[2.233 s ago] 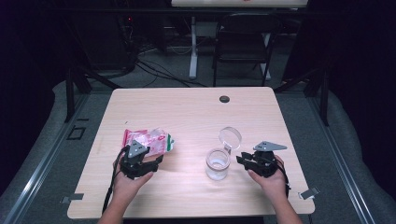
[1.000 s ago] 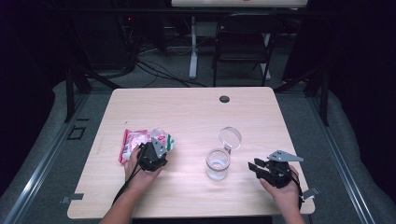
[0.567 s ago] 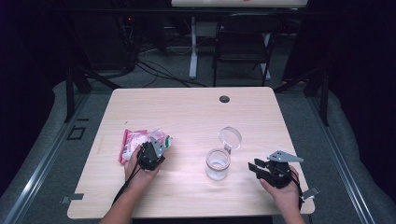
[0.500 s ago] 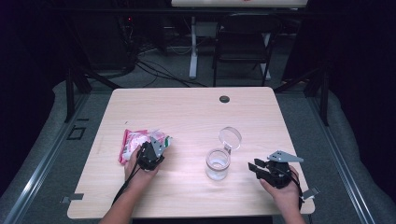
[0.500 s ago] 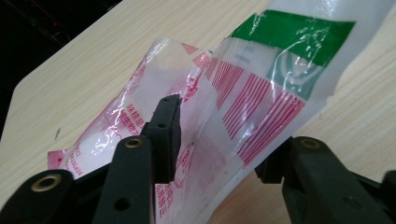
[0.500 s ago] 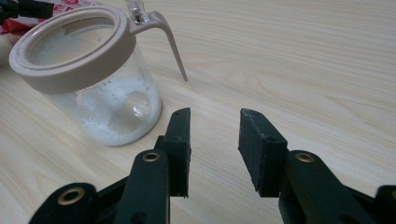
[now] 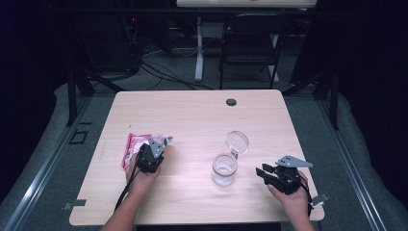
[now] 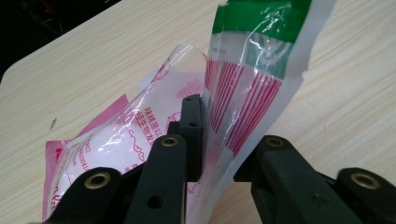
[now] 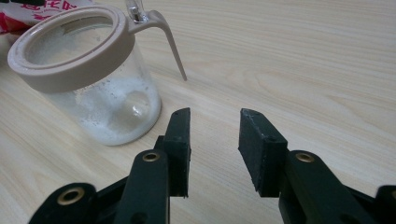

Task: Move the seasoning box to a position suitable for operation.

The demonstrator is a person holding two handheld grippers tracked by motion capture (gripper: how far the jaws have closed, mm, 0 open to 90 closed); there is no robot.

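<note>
At the lower left of the high view, my left hand-held gripper (image 7: 153,153) has just been closing and now pinches the red-and-green packet (image 8: 247,74) on the worktop (image 7: 192,115). Next I must probably lift it toward the open jar (image 7: 224,168), which holds some white powder. My right hand-held gripper (image 9: 212,140) waits half-open and empty beside the jar.

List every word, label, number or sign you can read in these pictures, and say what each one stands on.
Pink and clear bag: red Chinese characters along its side, too small and tilted to read reliably.
Green and red striped bag, between the jaws of the left hand-held gripper: stripes and a green band, no legible words.
Jar: no label.
Table: no writing.
</note>
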